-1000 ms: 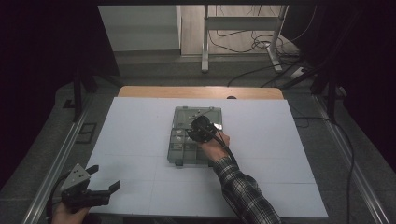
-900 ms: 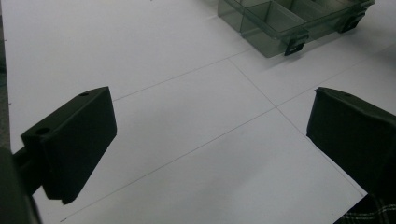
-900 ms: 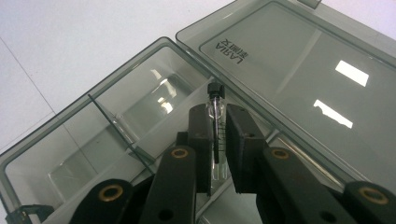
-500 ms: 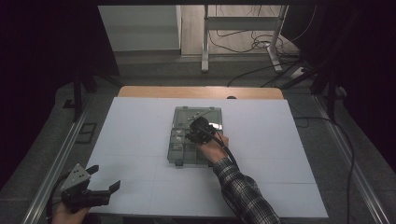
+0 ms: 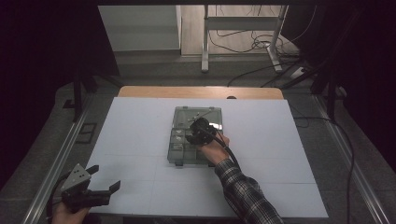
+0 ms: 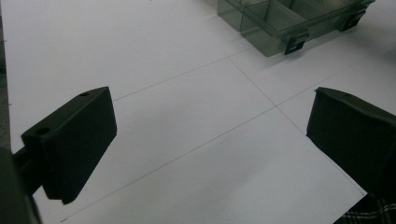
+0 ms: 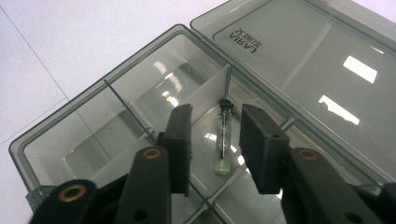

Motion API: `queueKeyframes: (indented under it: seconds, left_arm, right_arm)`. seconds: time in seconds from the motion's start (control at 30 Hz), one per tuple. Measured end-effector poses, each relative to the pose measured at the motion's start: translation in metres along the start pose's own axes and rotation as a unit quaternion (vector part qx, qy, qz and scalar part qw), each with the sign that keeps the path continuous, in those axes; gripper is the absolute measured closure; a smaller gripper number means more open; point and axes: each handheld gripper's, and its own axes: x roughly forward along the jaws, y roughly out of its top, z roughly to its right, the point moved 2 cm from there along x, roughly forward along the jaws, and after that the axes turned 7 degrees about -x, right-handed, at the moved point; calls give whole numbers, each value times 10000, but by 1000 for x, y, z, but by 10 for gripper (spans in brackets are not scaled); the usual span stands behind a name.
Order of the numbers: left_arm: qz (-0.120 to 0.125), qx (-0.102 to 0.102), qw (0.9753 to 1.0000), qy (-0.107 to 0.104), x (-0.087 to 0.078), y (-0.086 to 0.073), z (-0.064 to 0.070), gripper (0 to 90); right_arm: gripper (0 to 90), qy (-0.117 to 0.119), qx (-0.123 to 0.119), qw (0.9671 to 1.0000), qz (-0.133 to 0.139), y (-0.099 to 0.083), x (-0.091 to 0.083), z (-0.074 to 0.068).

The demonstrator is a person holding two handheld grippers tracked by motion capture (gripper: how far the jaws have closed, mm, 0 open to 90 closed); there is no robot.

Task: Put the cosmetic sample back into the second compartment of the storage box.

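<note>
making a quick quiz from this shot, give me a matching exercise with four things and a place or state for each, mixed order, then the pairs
Things
1. small glass vial
2. left gripper
3. right gripper
4. clear plastic box

Places or states
A. lid swung open, on the middle of the white table
B. open, held low over the table's near left corner
C. lying in a compartment of the box, between two jaws
D. jaws apart over the box, one on each side of the vial

Pairs: 1-C, 2-B, 3-D, 4-A
</note>
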Motion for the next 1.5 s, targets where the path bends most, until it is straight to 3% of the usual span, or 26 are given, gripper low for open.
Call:
queueKeyframes:
  seconds: [0.47,1.07,1.5]
  left_arm:
    - [-3,6,10000,1,0,0,0,22]
    - [-12,15,10000,11,0,0,0,21]
    - [-9,17,10000,6,0,0,1,22]
  right_arm:
    - [475,-19,-12,10000,75,-4,-12,-3]
    - [379,257,-27,9993,276,-11,-30,-8]
    - [301,253,2,9996,151,-18,-39,-9]
